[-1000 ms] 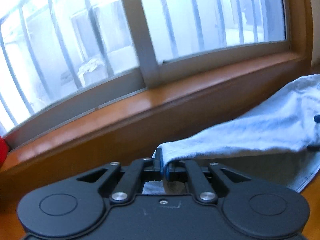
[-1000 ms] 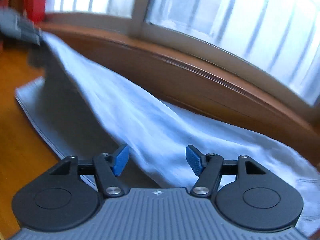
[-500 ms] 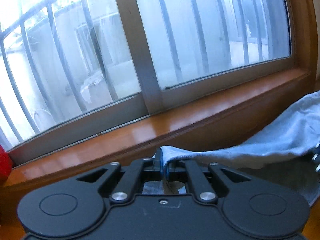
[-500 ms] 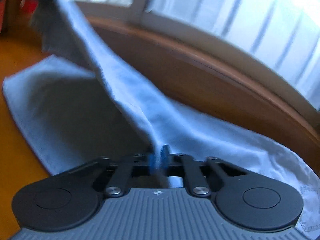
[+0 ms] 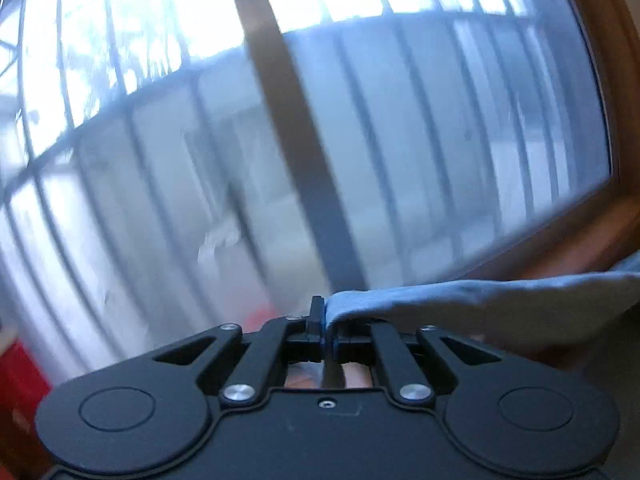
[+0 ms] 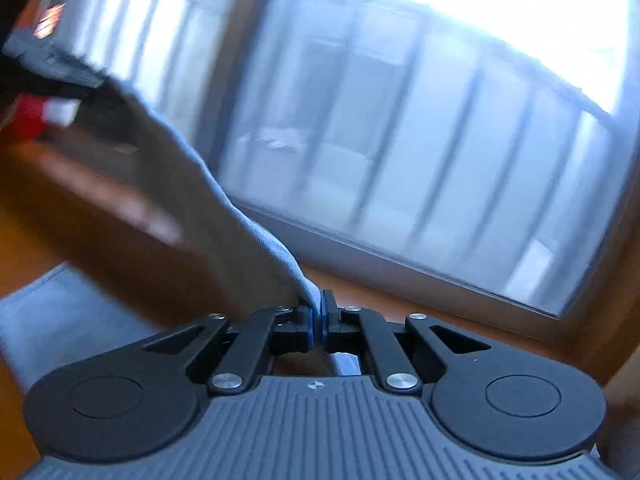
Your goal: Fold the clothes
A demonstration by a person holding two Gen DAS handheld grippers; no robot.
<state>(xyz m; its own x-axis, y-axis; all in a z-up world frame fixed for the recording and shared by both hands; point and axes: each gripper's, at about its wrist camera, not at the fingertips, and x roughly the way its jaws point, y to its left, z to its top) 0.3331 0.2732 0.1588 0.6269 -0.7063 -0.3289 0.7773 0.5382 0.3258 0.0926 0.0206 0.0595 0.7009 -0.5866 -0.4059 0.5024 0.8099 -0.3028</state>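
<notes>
The left gripper [image 5: 325, 326] was pinched tight on an edge of the pale blue garment [image 5: 460, 300], which stretched off right, lifted before the window [image 5: 400, 120]. On the right, the right gripper [image 6: 320, 316] clamped another edge, cloth [image 6: 240, 232] rising far-left above the wooden surface [image 6: 24, 248].

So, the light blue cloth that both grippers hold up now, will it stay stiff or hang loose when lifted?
Probably floppy: the light blue cloth sags and creases between the right gripper and the left gripper, and does not hold a flat shape. It seems light, since only a thin edge is pinched at each gripper. Its lower part appears to trail below, so it may drag.
</notes>
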